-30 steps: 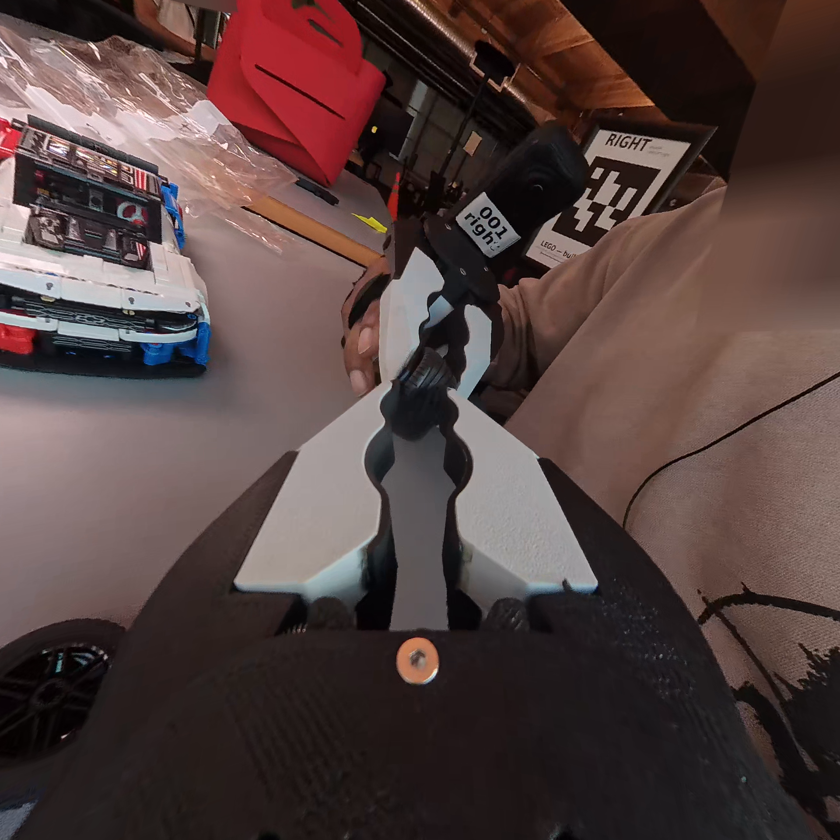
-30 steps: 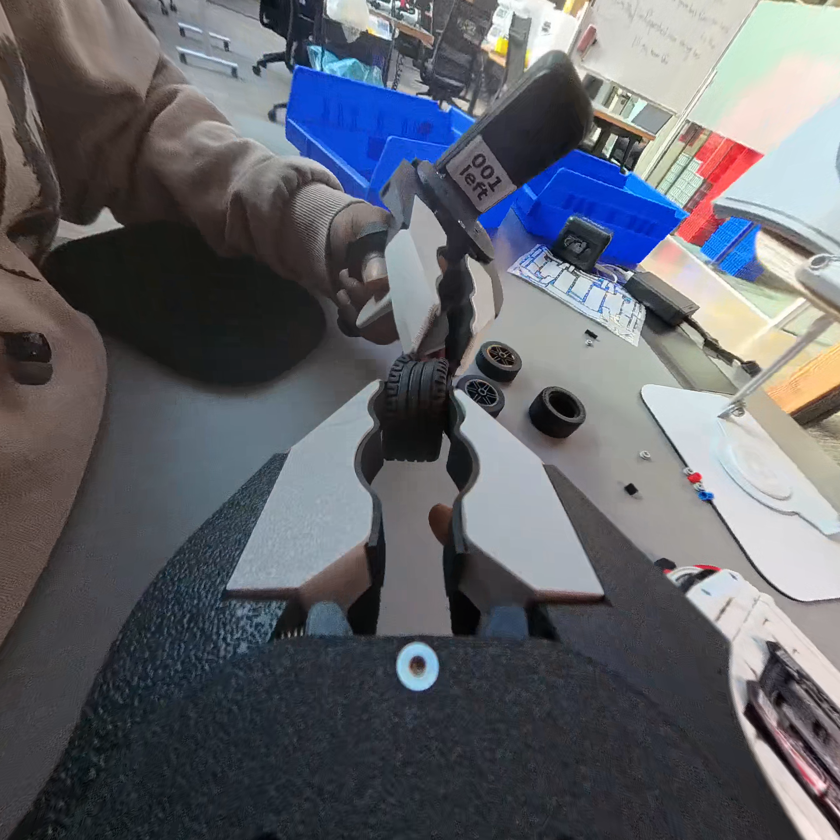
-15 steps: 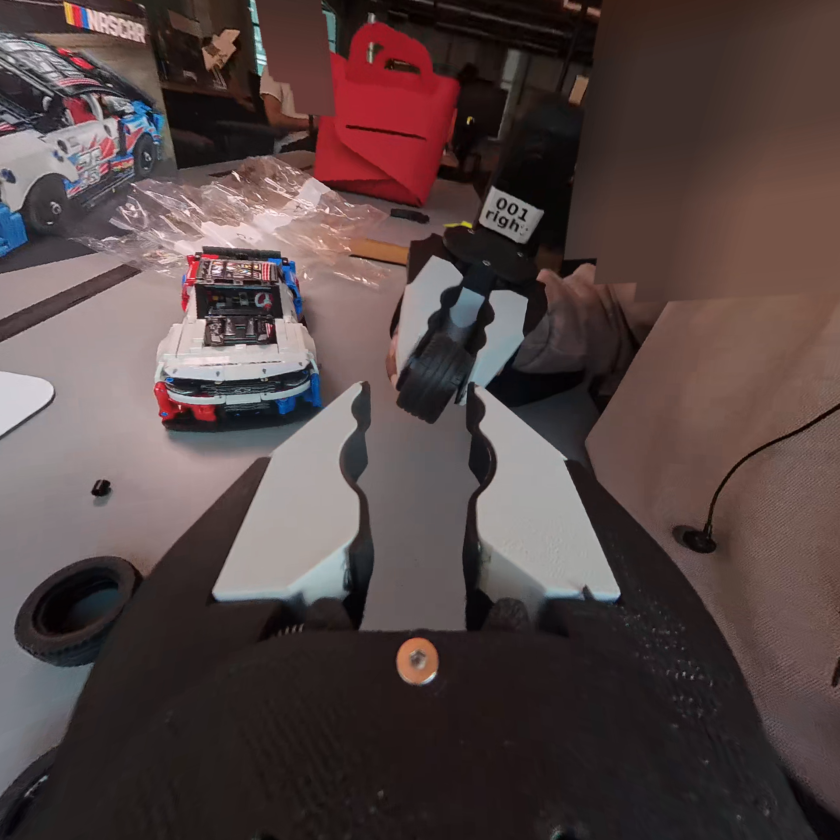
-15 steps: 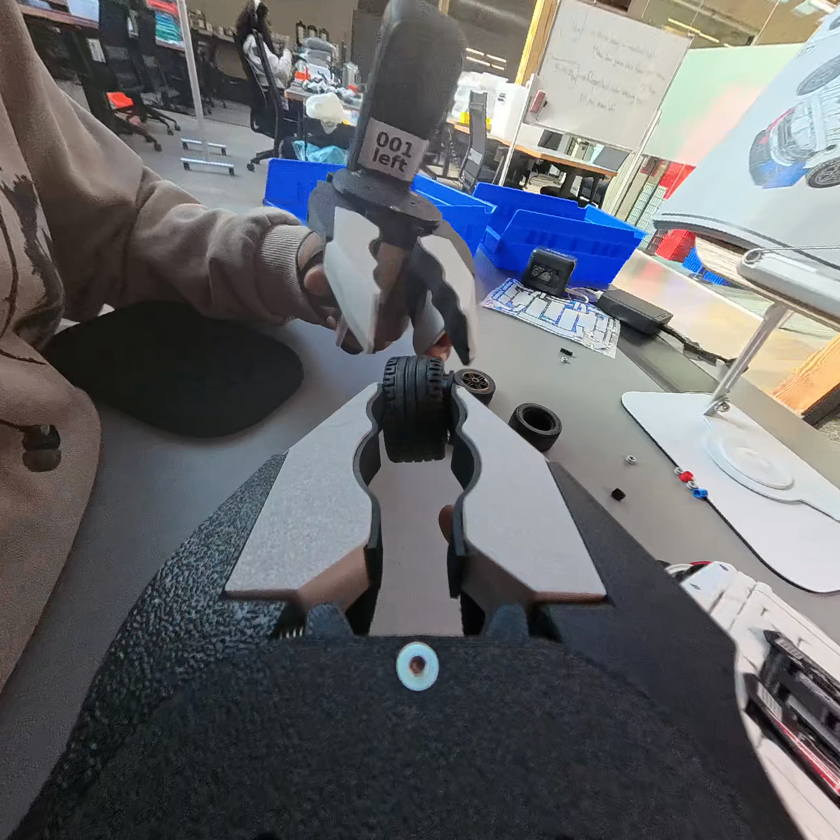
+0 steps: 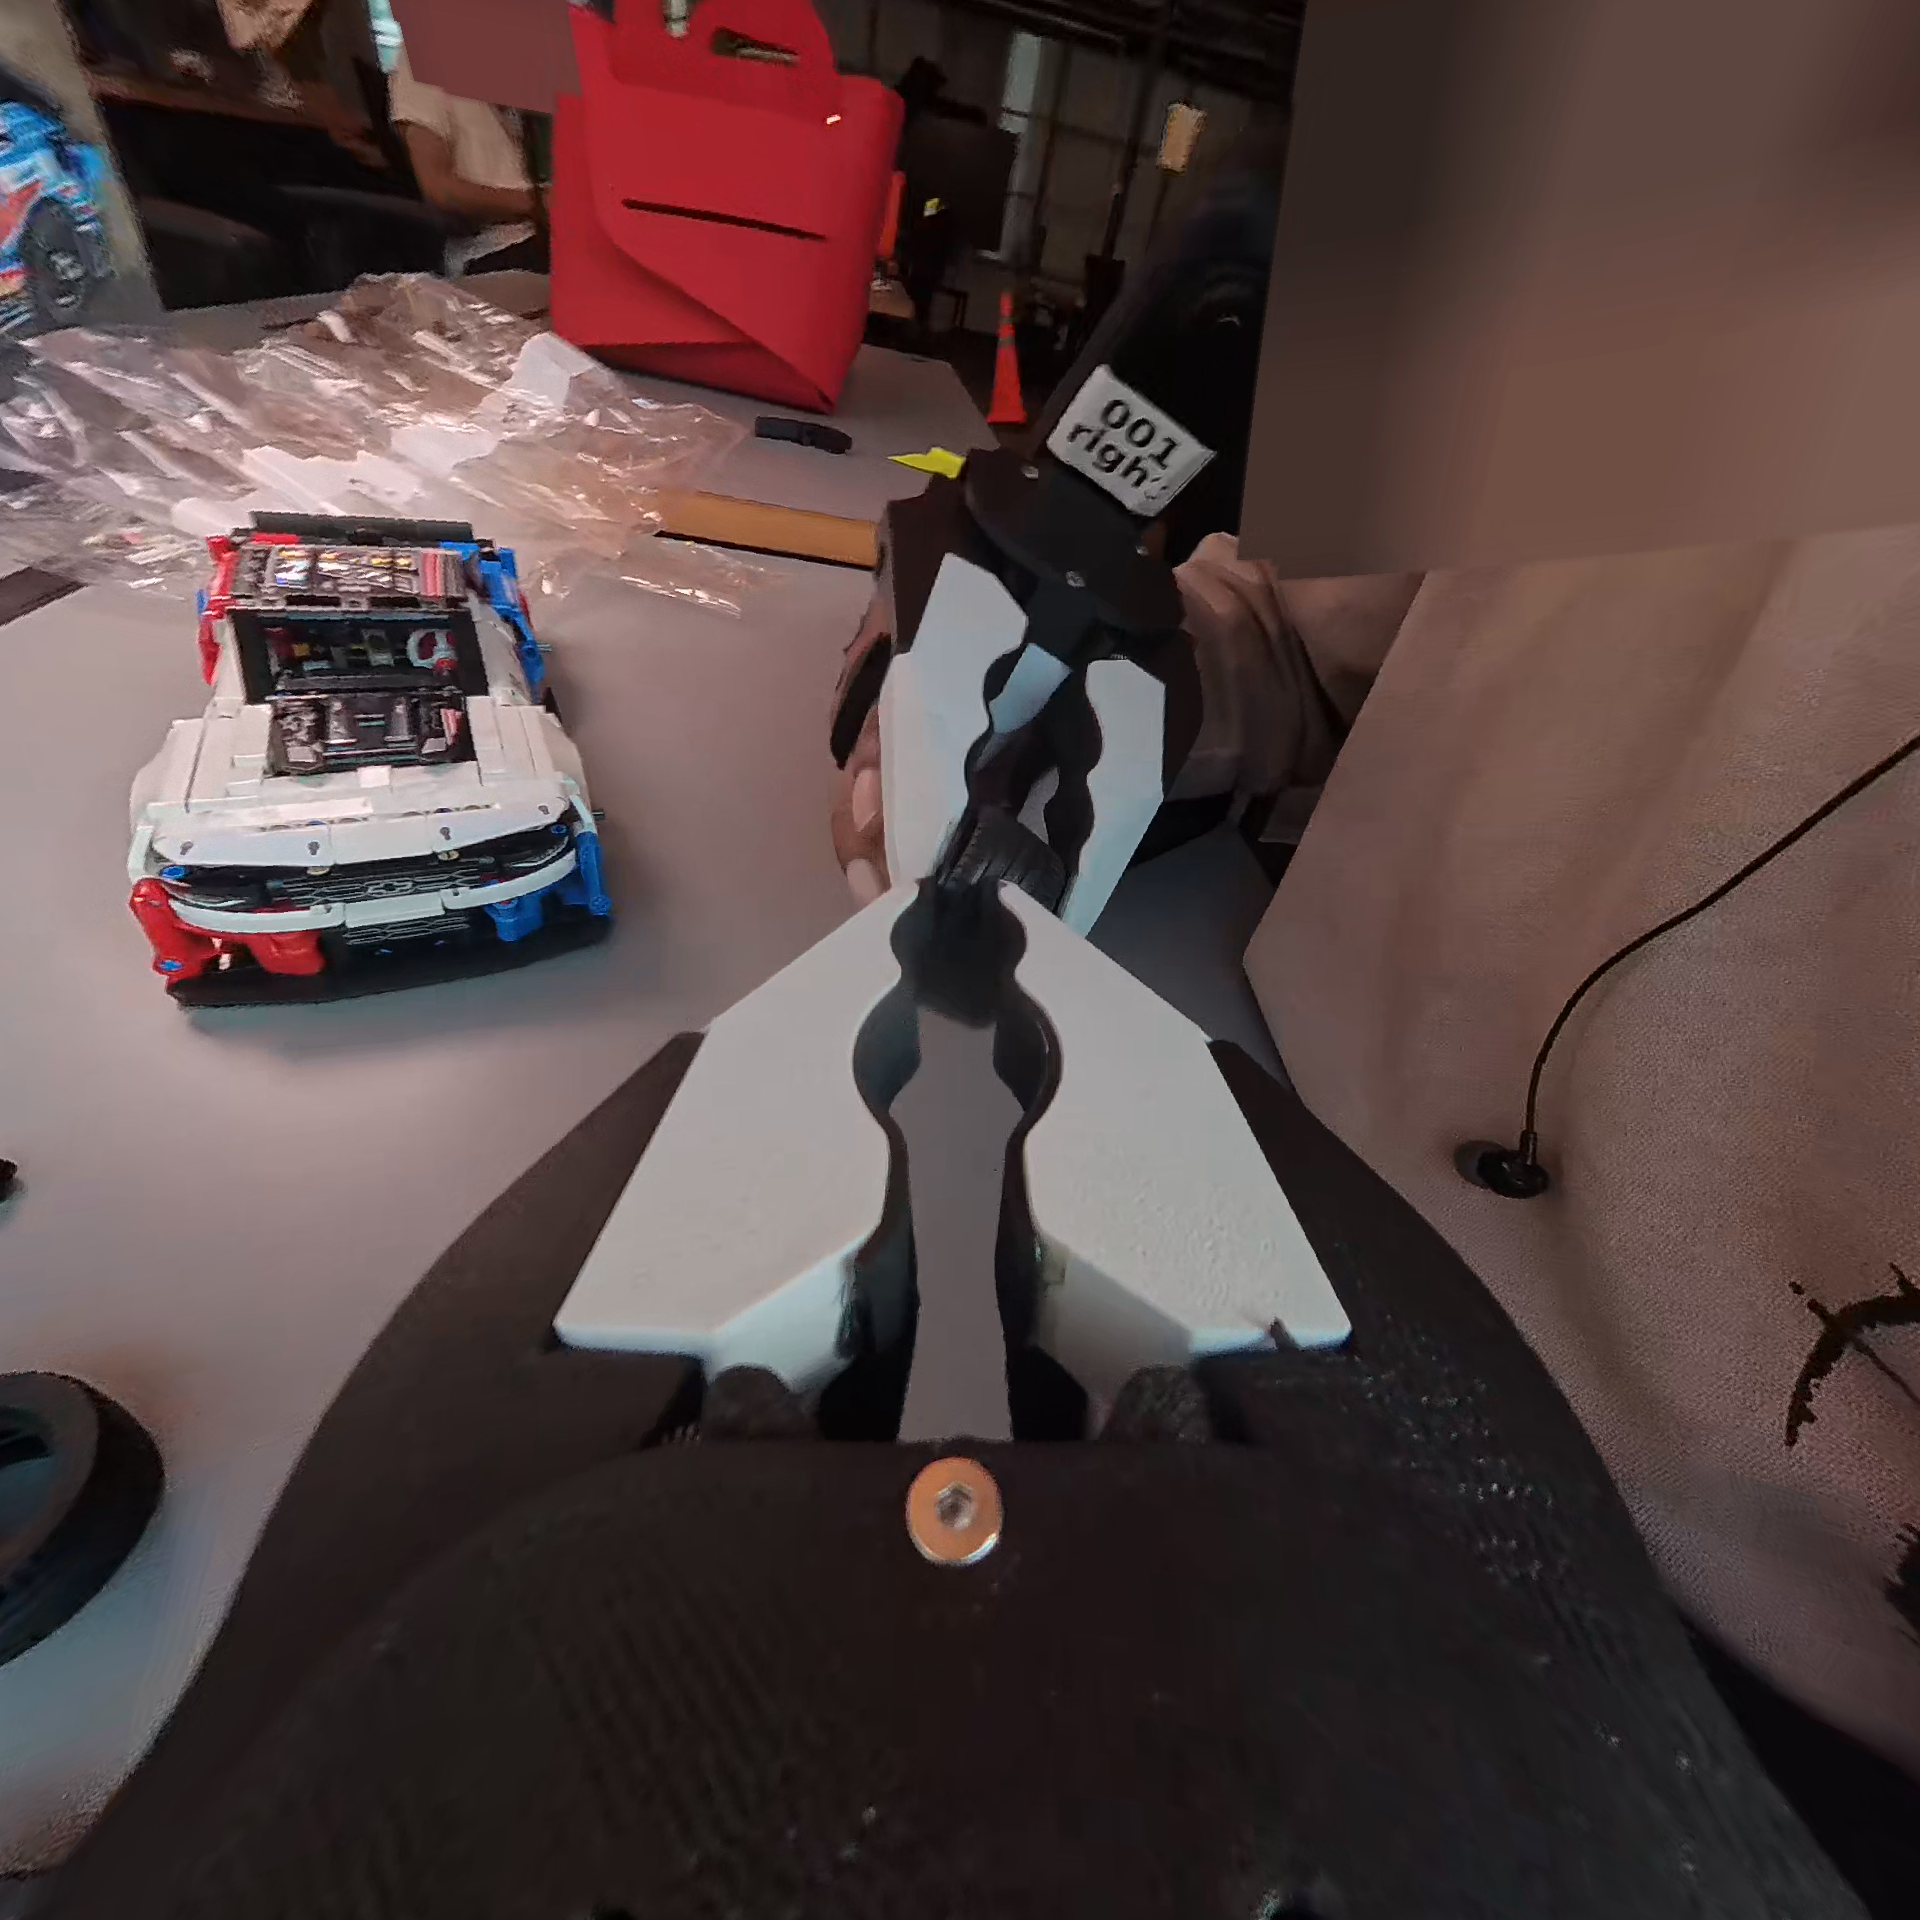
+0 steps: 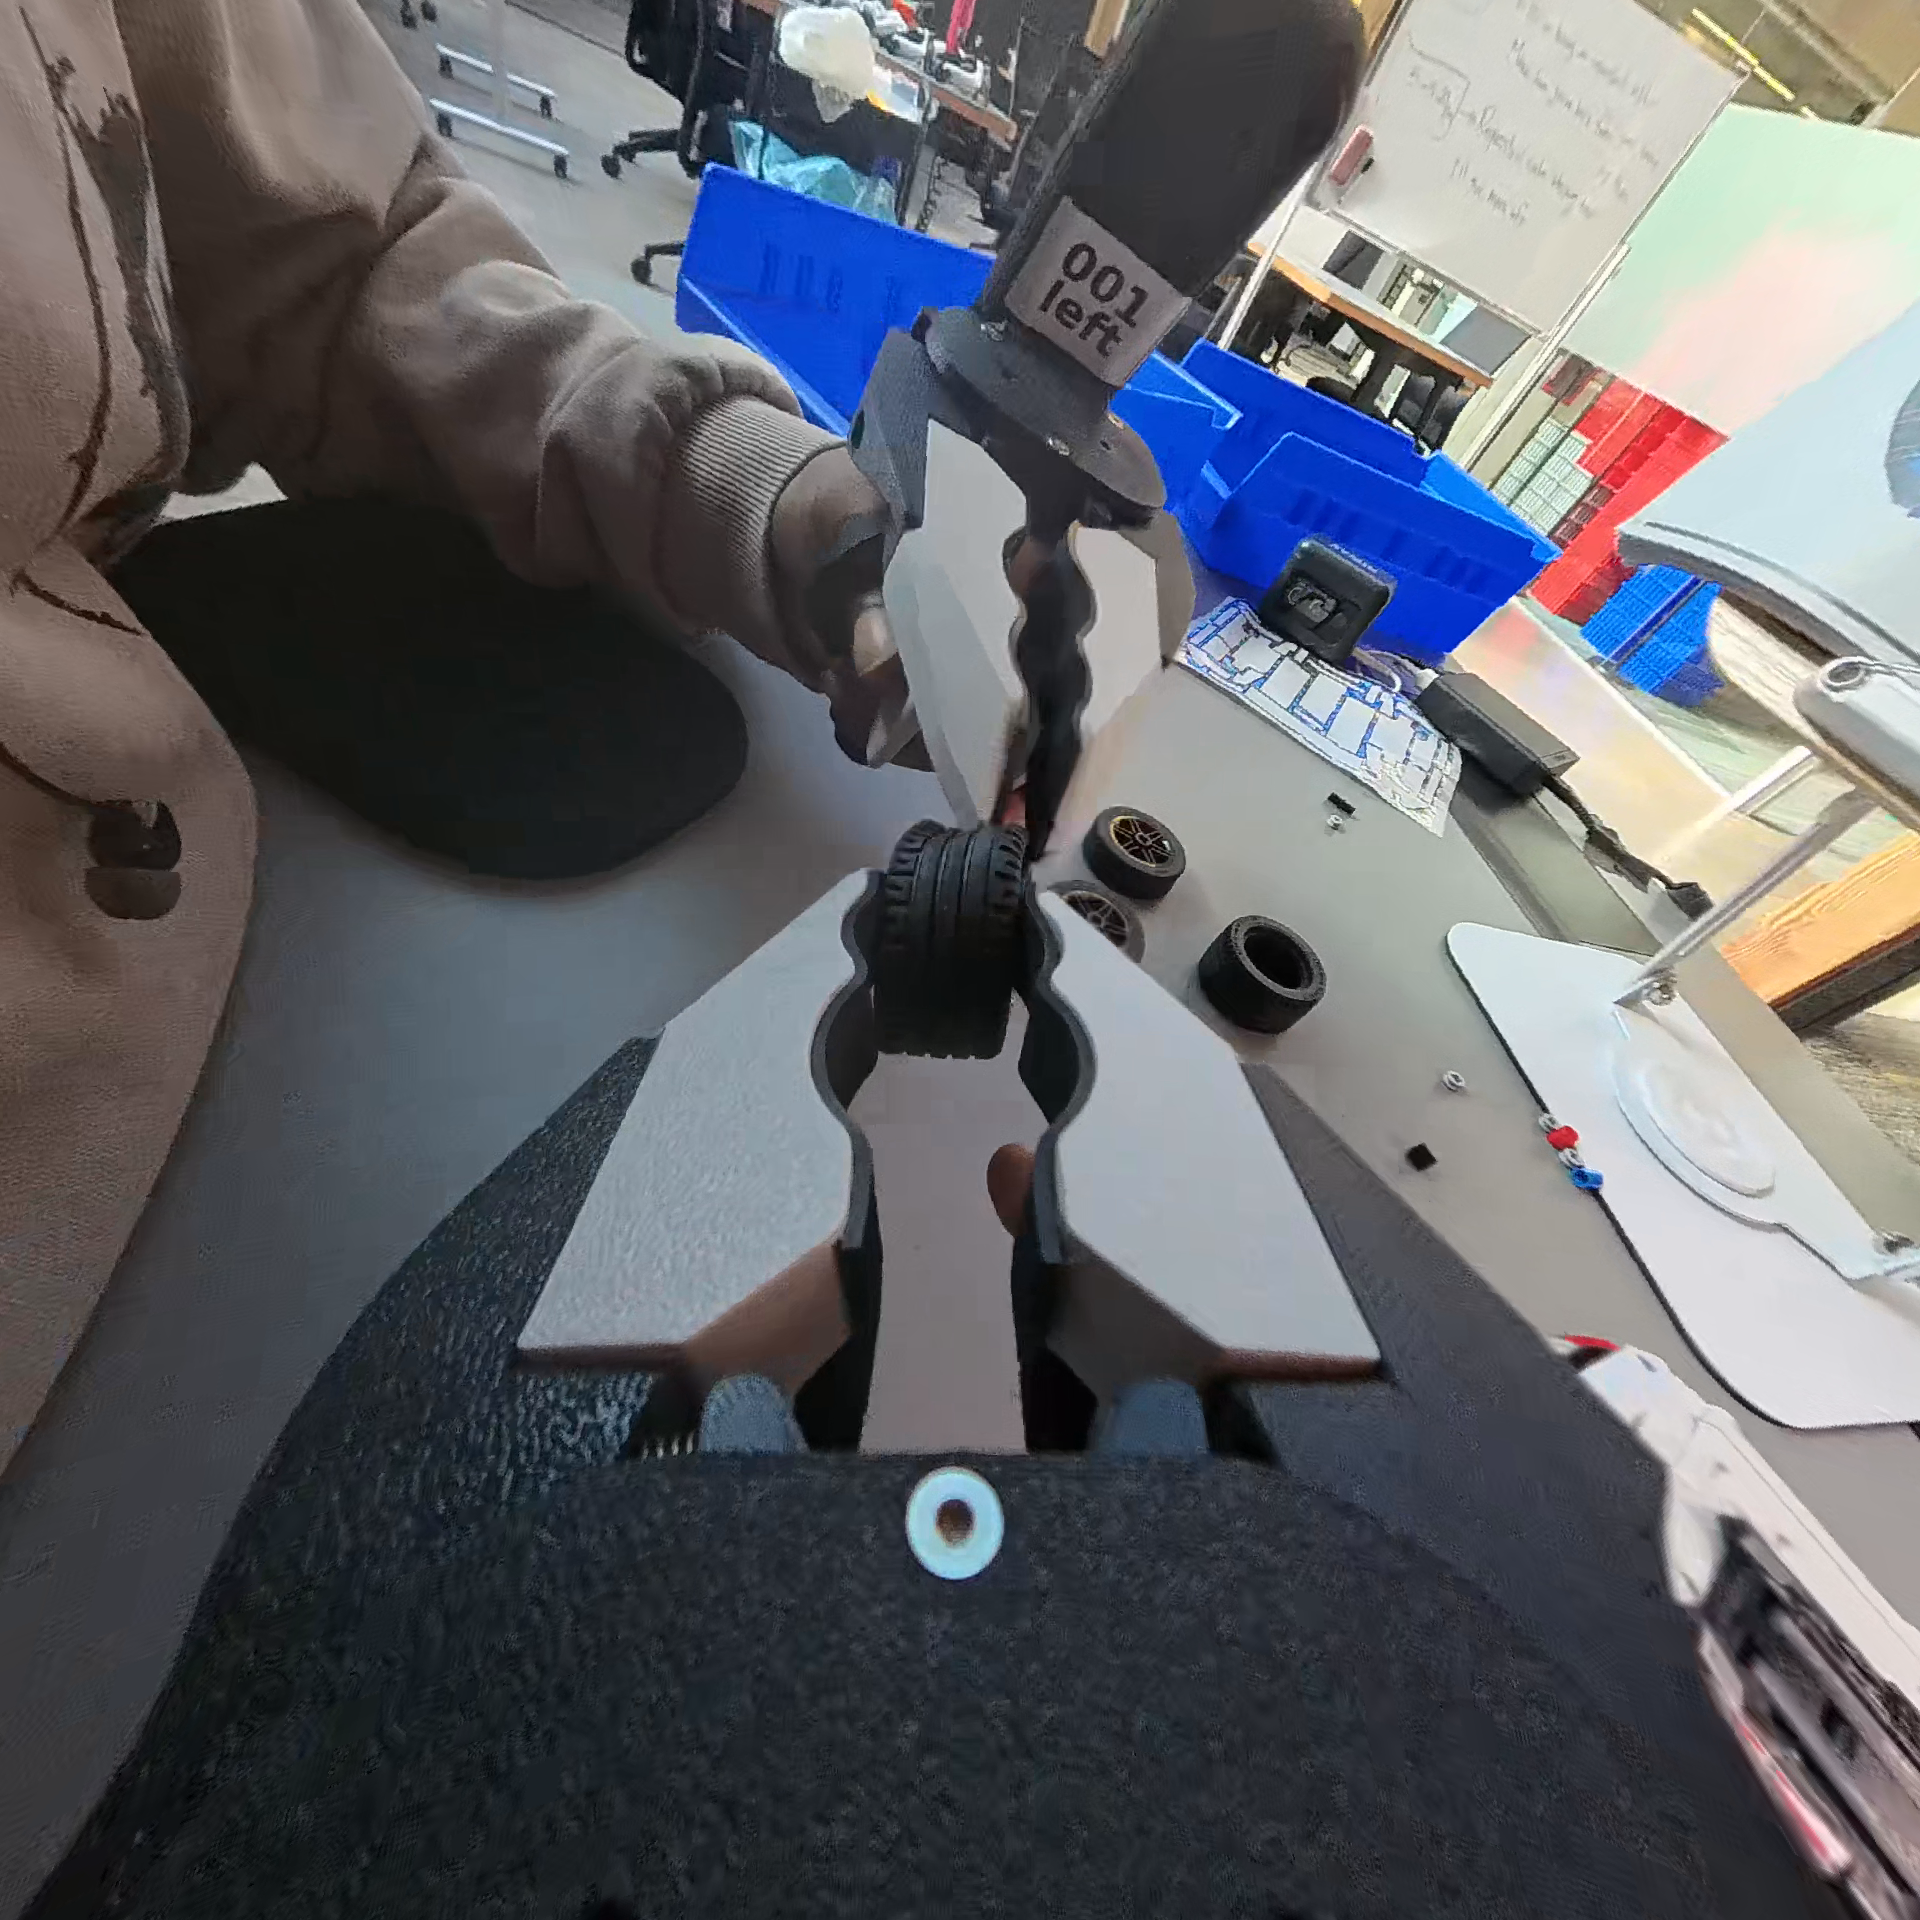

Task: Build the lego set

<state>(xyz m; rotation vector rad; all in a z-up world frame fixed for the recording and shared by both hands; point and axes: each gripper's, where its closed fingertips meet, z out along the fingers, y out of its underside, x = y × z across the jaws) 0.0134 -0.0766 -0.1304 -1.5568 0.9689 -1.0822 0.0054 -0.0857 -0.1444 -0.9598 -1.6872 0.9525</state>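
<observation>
A black wheel (image 6: pixel 945 956) with a treaded tyre sits in my right gripper (image 6: pixel 954 888), which is shut on it above the grey table. My left gripper (image 5: pixel 958 904) faces it tip to tip and is shut. Something dark fills its tips, pressed against the wheel (image 5: pixel 1013 857). In the right wrist view the left gripper (image 6: pixel 1023 821) touches the wheel's far edge. The right gripper (image 5: pixel 997 873) also shows in the left wrist view. The white, red and blue lego car (image 5: pixel 364 790) stands on the table to the left, and its edge (image 6: pixel 1766 1558) shows at lower right.
Two rimmed wheels (image 6: pixel 1132 852) (image 6: pixel 1101 914) and a bare tyre (image 6: pixel 1262 971) lie past the grippers. Another wheel (image 5: pixel 52 1496) is at lower left. Clear plastic bags (image 5: pixel 312 416), a red bag (image 5: pixel 717 208), blue bins (image 6: pixel 1351 499), a sticker sheet (image 6: pixel 1320 696) and a white stand base (image 6: pixel 1683 1122) surround the work area. Less than 4 cm separates the two grippers' tips.
Half a second ago my left gripper was open and clear of the wheel. It has since moved in and shut at the wheel. The right gripper has kept its hold.
</observation>
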